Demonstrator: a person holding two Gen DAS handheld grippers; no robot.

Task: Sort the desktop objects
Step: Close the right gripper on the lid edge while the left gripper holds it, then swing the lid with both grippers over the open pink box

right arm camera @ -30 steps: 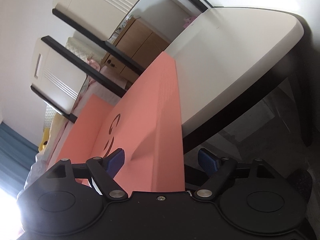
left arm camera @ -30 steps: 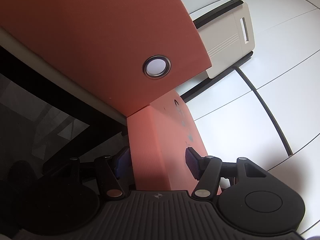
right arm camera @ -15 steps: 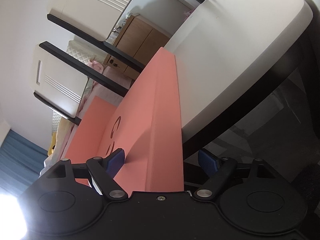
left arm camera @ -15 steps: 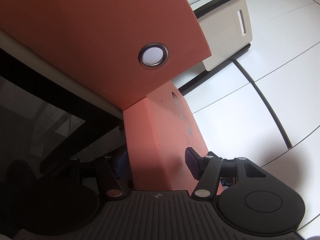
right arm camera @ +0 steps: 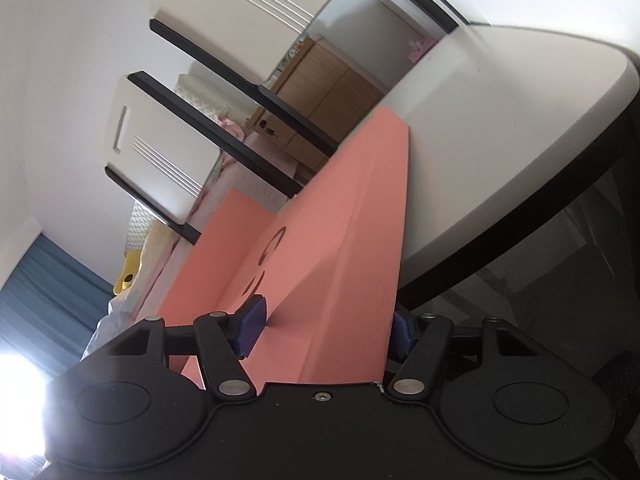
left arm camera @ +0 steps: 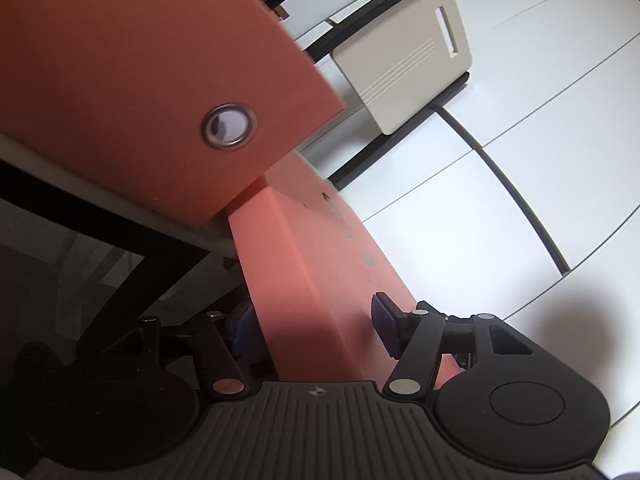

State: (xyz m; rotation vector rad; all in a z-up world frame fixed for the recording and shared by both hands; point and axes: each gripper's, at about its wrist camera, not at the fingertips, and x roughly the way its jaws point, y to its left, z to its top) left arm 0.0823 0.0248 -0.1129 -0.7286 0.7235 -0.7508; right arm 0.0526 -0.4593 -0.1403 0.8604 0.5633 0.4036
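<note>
White tabletop (right arm camera: 520,128) behind; pink folder (right arm camera: 352,264) runs lengthwise straight out from both grippers. Right gripper (right arm camera: 326,326) jaws pinch its near end; left gripper (left arm camera: 316,326) jaws straddle it, contact unclear.

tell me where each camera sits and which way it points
Left wrist view: sits on the left gripper, looks along its fingers at the salmon-pink folding file box and its metal-ringed flap, with white floor tiles beyond.
Right wrist view: sits on the right gripper, looks along the same box toward the white rounded table and cream chairs.
Shared: the box, held at both ends.
</note>
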